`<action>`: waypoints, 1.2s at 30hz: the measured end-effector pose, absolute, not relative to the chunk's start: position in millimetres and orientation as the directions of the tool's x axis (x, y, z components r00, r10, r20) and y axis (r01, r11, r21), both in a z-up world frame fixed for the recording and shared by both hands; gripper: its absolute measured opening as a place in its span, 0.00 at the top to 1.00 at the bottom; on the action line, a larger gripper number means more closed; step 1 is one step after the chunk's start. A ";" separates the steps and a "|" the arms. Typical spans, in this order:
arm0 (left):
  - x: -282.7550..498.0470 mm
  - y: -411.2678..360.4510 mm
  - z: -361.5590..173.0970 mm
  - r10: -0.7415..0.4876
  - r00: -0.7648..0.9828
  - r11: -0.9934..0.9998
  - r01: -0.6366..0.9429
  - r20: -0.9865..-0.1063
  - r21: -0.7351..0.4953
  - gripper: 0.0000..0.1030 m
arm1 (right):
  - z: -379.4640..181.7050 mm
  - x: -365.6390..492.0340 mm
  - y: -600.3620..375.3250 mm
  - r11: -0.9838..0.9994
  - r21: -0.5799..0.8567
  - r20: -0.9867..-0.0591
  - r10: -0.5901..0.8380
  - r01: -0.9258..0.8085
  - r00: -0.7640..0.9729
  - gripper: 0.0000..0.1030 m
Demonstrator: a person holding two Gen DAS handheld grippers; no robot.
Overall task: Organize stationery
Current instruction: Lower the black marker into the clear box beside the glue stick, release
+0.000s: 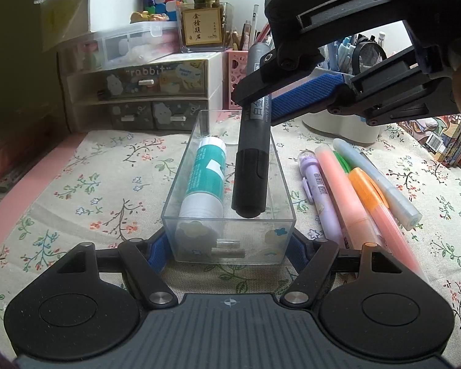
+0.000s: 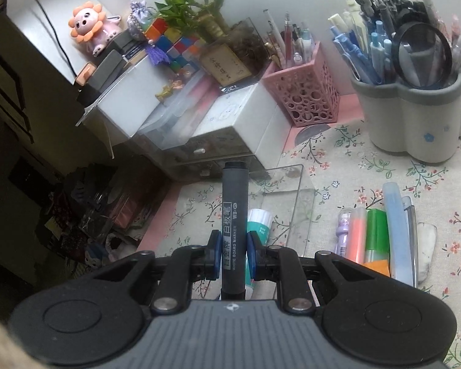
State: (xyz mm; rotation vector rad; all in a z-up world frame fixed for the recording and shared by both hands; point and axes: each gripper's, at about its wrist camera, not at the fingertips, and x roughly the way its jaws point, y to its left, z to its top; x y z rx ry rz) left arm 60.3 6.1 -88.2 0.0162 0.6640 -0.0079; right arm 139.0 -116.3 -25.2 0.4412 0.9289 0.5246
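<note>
Left claw (image 1: pixel 229 246) clamped around clear tray (image 1: pixel 279 166), gray whiteboard marker (image 1: pixel 251 166) tilted above glue stick (image 1: pixel 206 178).

A floral-print cloth (image 1: pixel 113 166) is covering the table. A white plastic drawer unit (image 1: pixel 138 92) labelled "rabbit" is standing at the back, with a bamboo plant in a clear glass vase (image 1: pixel 204 27) sitting on top and multicoloured puzzle cubes (image 2: pixel 175 43) stacking beside it. A pink-and-orange lion figurine (image 2: pixel 90 29) is perching on a shelf.

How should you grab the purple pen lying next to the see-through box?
Probably by the middle of the purple pen, coming down from above. It lies flat on the cloth with its barrel bare, but the pink highlighter lies close along one side, so the jaws should straddle the barrel crosswise, one finger slipping into that narrow gap.
</note>
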 end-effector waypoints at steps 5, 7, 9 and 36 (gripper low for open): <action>60.3 6.1 -88.2 -0.002 0.787 1.000 0.013 -0.616 0.013 0.29 | -26.6 137.3 -119.2 0.802 0.557 -0.640 0.580 -0.216 0.504 0.91; 60.3 6.0 -88.2 -0.002 0.787 1.000 0.013 -0.616 0.013 0.29 | -26.0 138.2 -120.9 0.800 0.562 -0.642 0.583 -0.210 0.499 0.91; 60.3 5.9 -88.2 -0.002 0.787 1.000 0.013 -0.616 0.013 0.29 | -25.0 139.5 -120.3 0.803 0.561 -0.647 0.578 -0.204 0.497 0.91; 60.3 5.2 -88.1 0.000 0.787 1.000 0.010 -0.616 0.014 0.29 | -49.0 172.9 -90.8 0.840 0.483 -0.763 0.542 -0.247 0.353 0.90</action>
